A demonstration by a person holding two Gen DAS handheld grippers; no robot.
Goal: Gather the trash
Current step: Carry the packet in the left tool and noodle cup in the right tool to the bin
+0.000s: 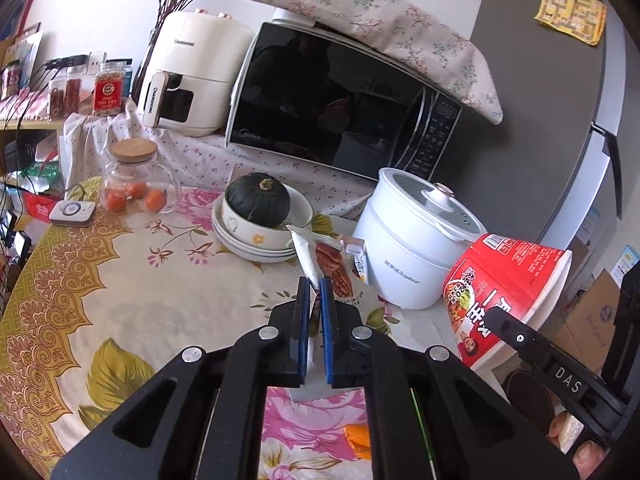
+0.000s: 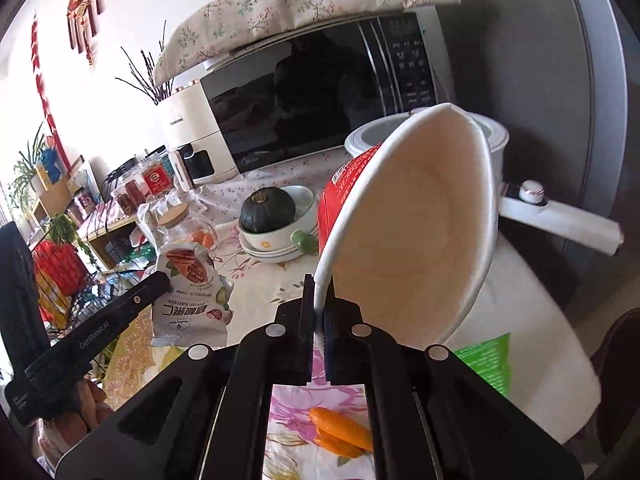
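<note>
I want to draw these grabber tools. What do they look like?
Both grippers, left and right, are black plastic with two flat fingers, round silver bolts and triangle-shaped holes in the frame. The left one's pads are blue. White lettering runs along their side bars: "GenRobot.AI" on the left, "DAS" on the right.

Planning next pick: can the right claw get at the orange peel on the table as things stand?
Probably not yet. The right claw is shut on the noodle cup rim, so it has no free grip. The orange peel itself lies uncovered on the table, right below it.
</note>
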